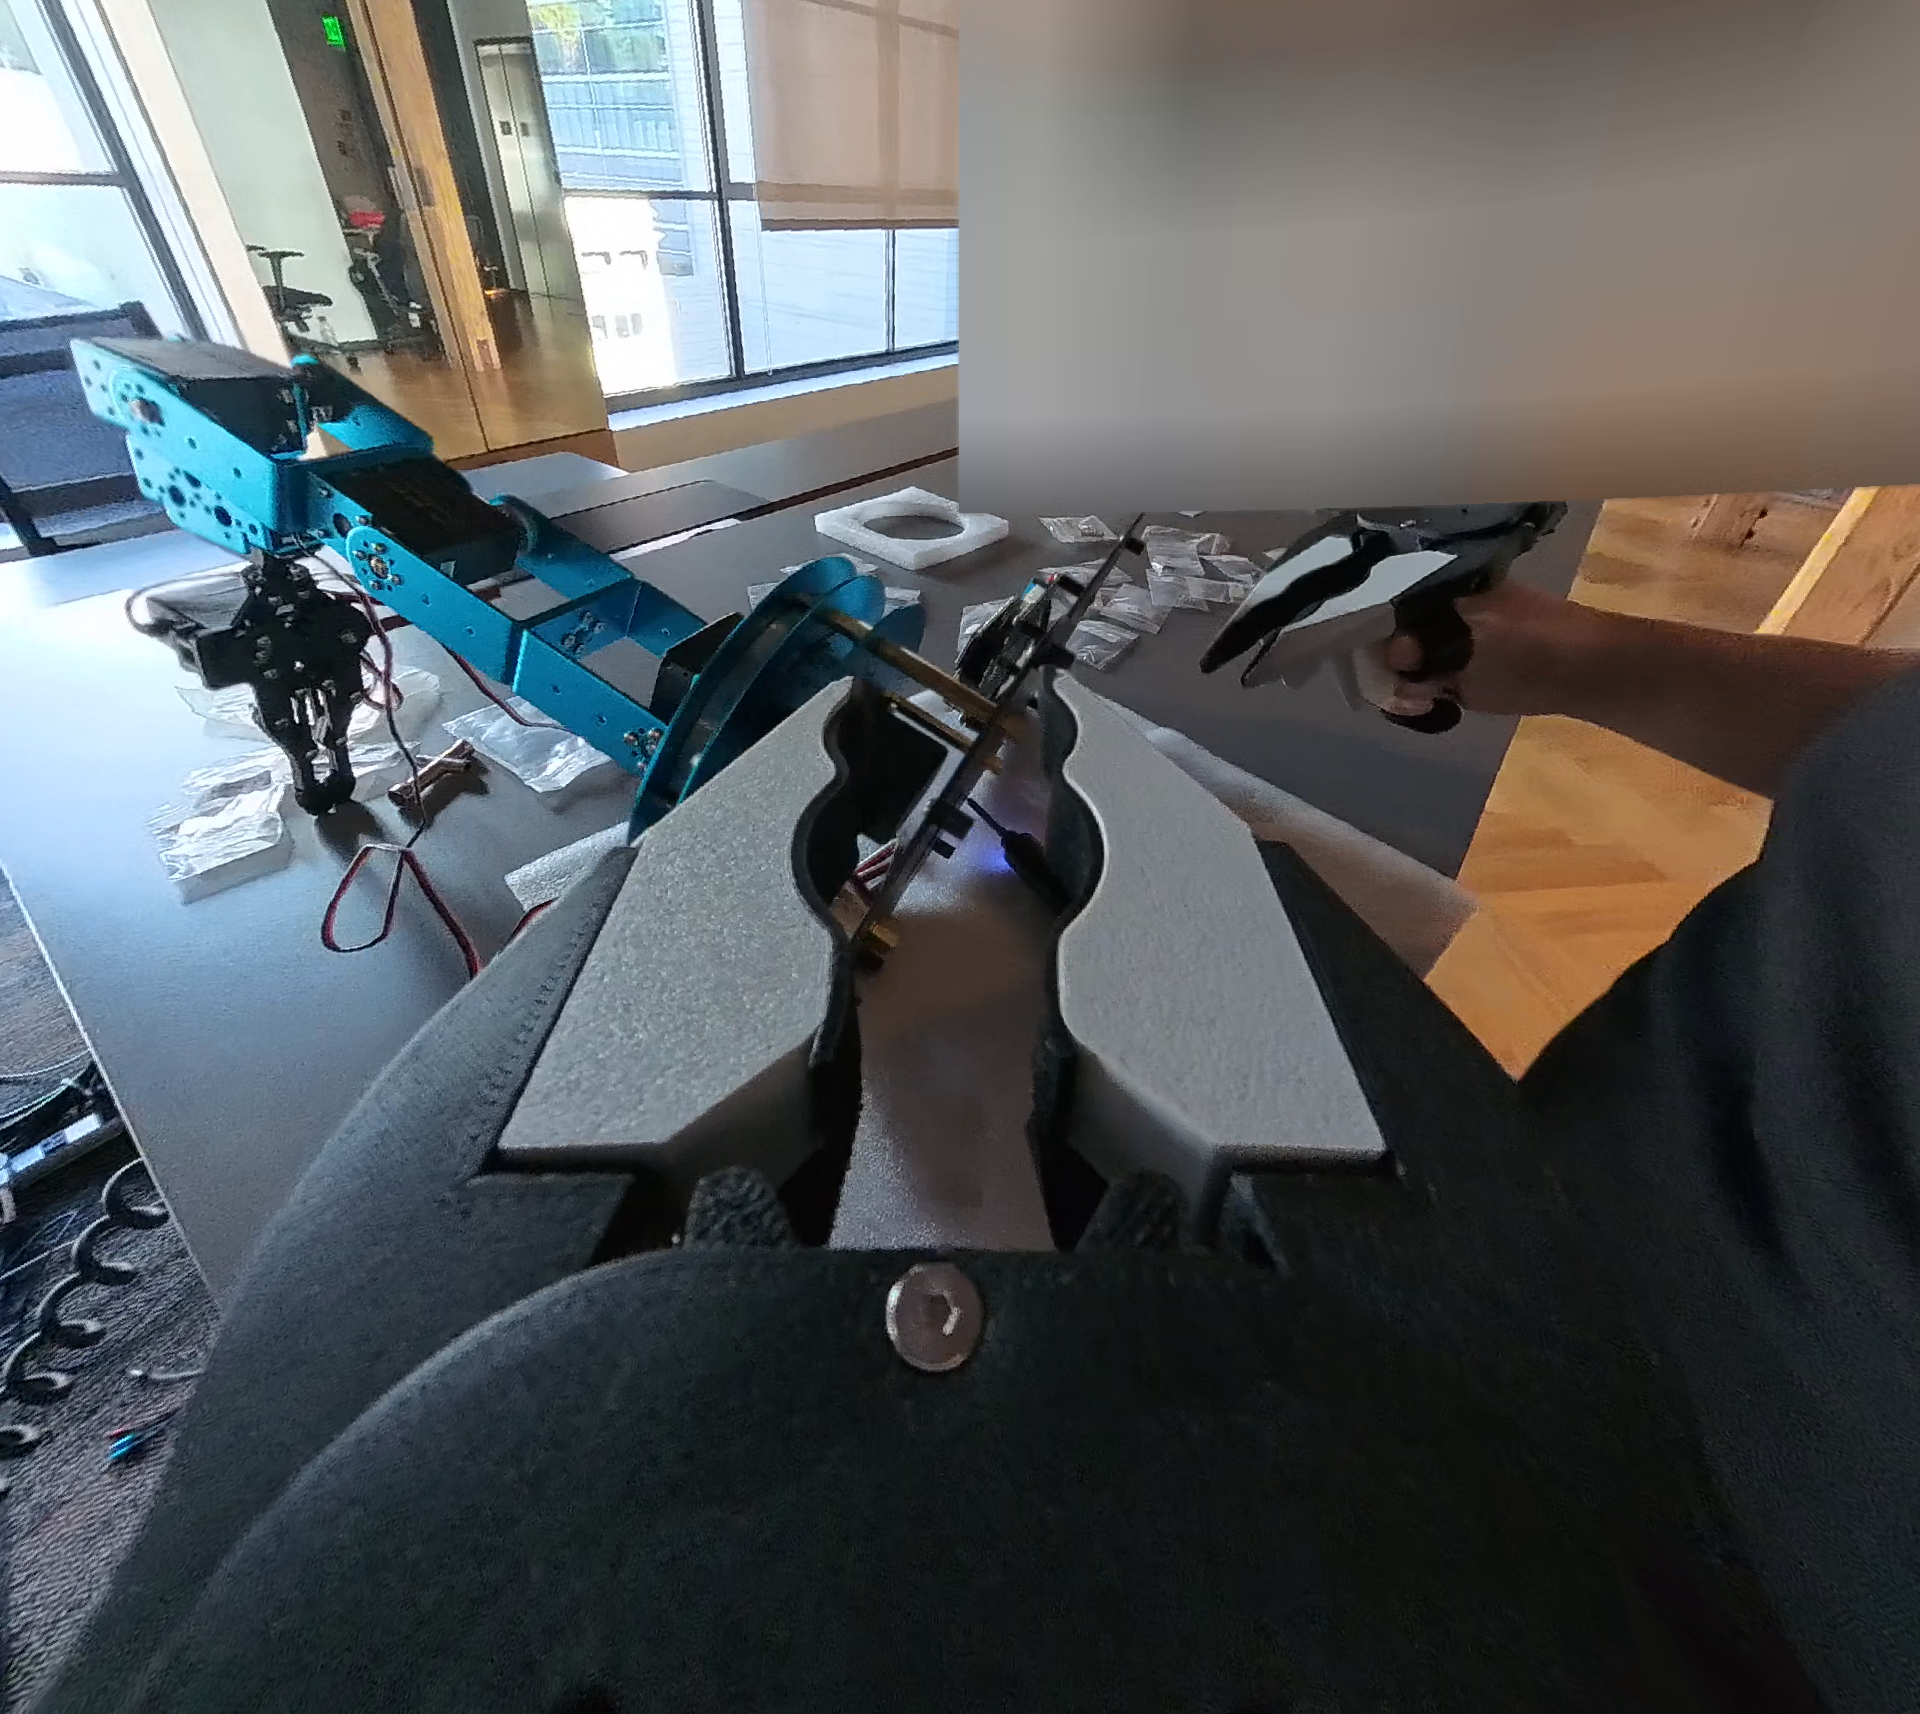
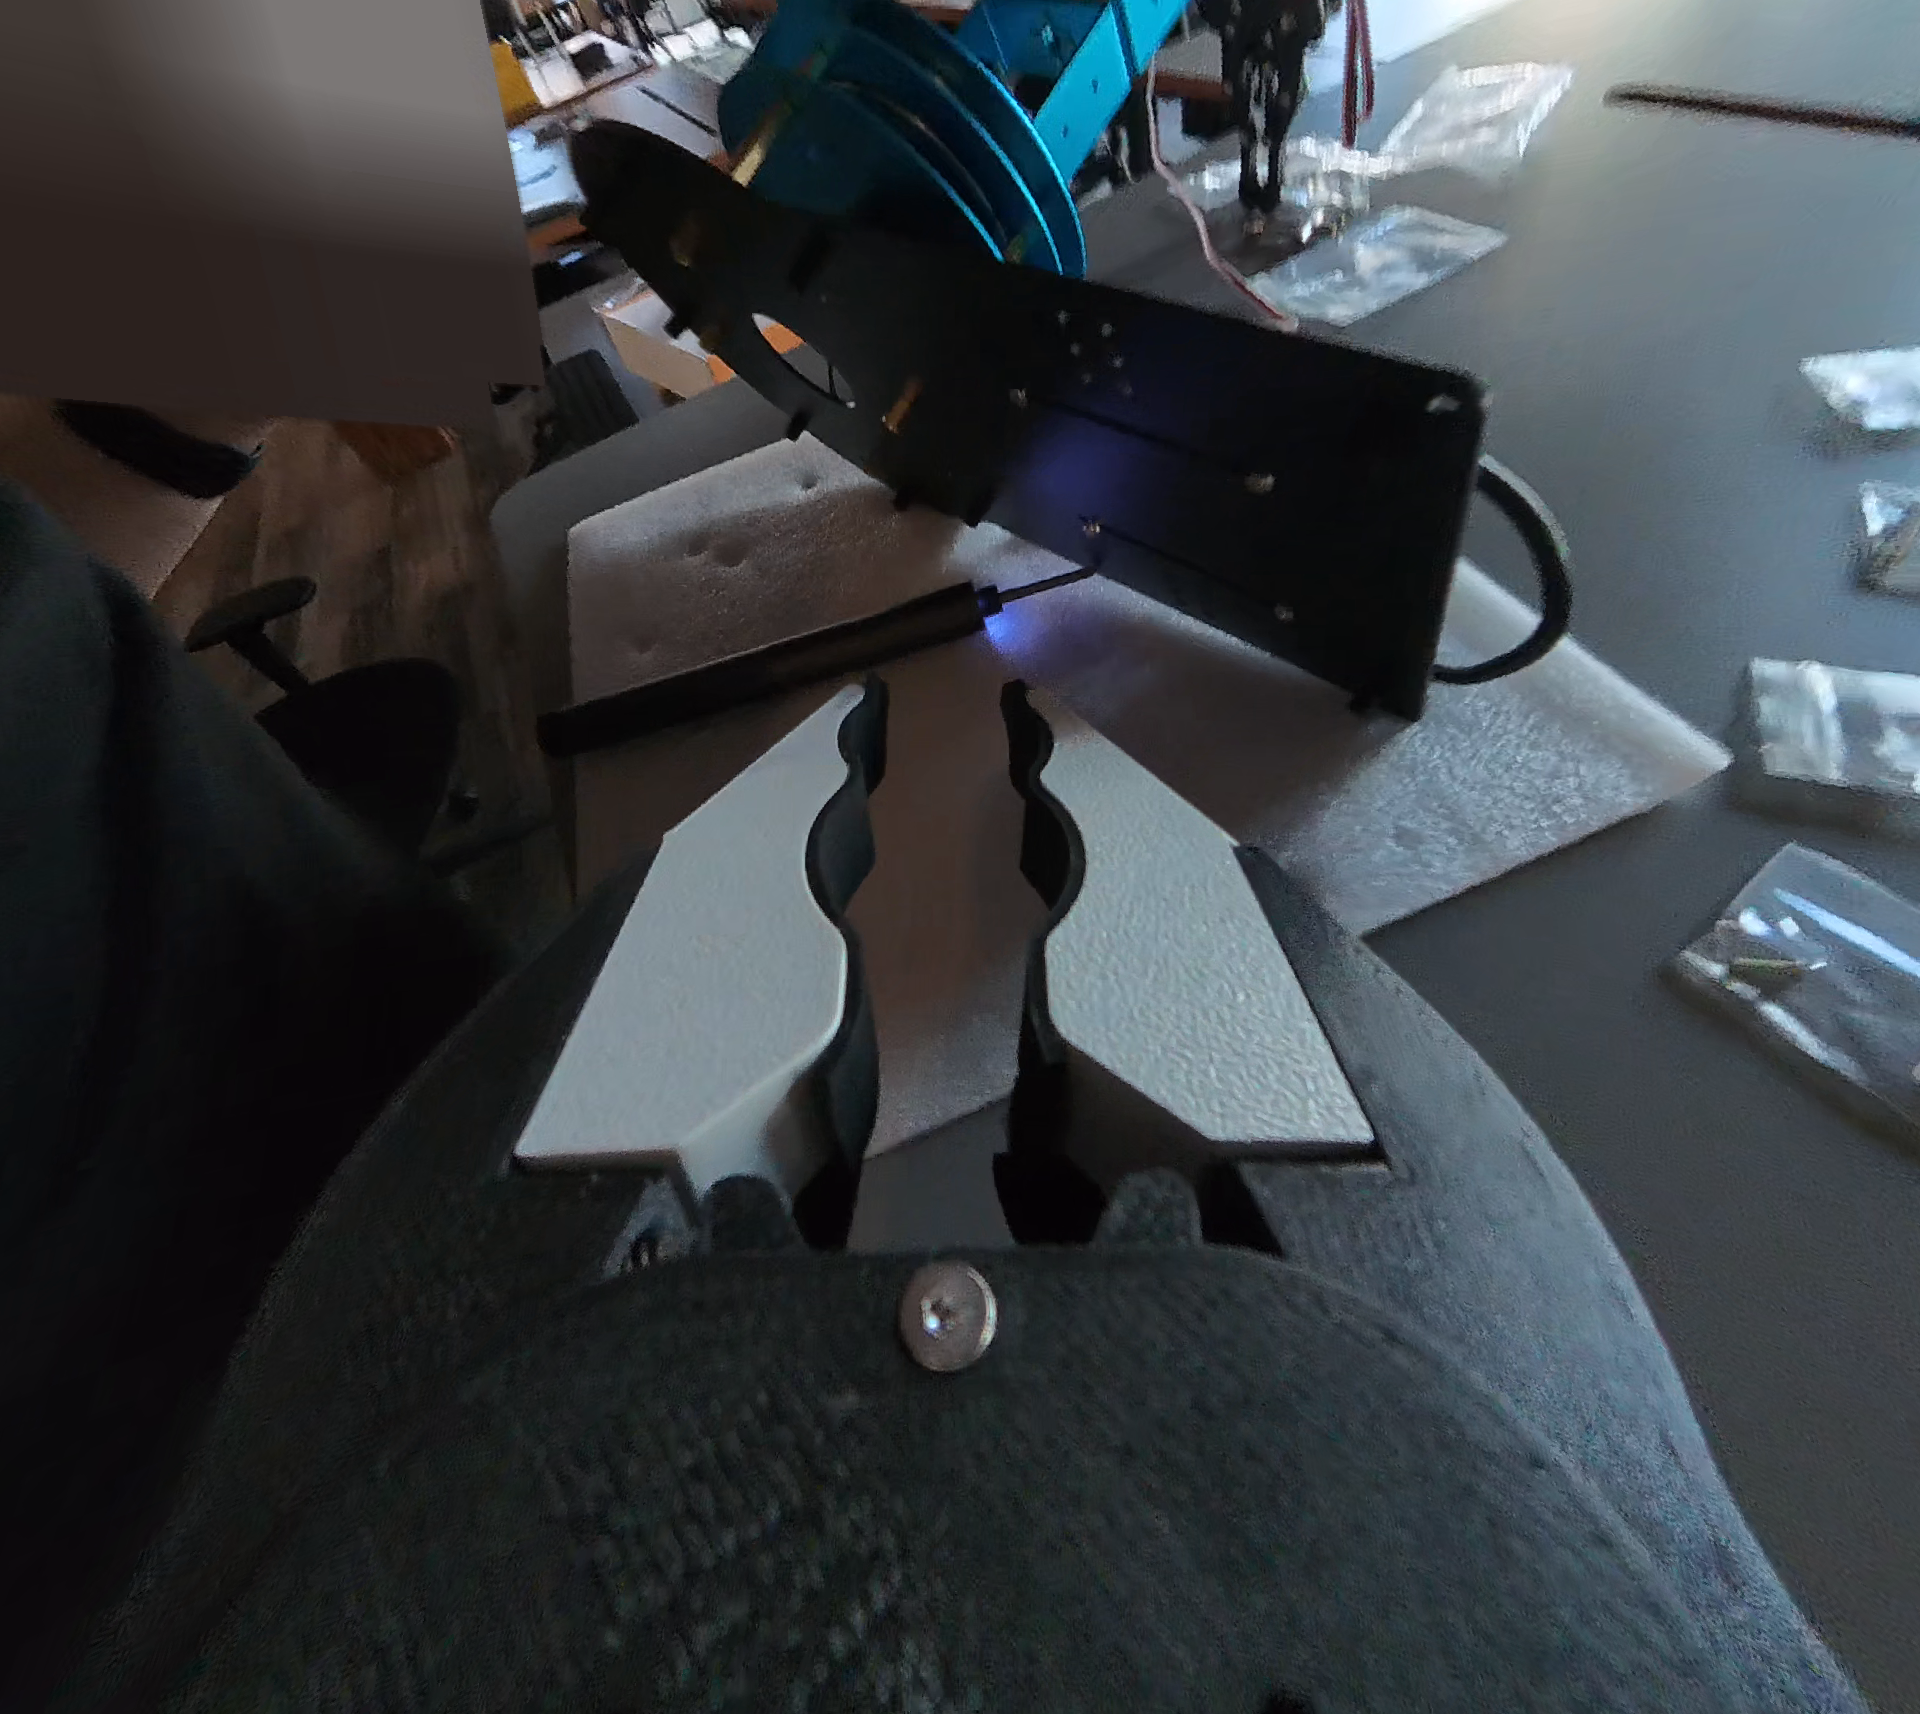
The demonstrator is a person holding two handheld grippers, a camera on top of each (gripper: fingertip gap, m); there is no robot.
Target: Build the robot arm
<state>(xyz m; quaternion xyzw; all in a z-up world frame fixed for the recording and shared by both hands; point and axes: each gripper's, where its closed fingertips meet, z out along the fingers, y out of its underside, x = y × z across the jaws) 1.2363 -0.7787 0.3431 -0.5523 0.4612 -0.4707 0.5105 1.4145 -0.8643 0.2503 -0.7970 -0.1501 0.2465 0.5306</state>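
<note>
Left gripper (image 1: 940, 708), jaws set either side of a black base plate (image 1: 961, 765); right gripper (image 2: 943, 698) released, nothing held.

Plate is seen edge-on and tilted between the left fingers, towards 12 o'clock; whether it is clamped cannot be told. Blue robot arm (image 1: 561, 625) is carried on it, stretched to 10 o'clock over the table (image 1: 208, 937). Black screwdriver (image 2: 758, 677) is laid on white foam sheet (image 2: 1455, 791), just beyond the right fingertips at 11 o'clock. Clear bags (image 2: 1382, 262) are scattered at 2 o'clock.

An open-plan office used as a robotics workspace: a dark table (image 1: 208, 989) holds a partly built blue robot arm kit (image 1: 436, 563) and small plastic parts bags (image 2: 1382, 262), with office chairs (image 1: 296, 293), tall windows (image 1: 810, 282) and wood flooring (image 1: 1600, 843) around
</note>
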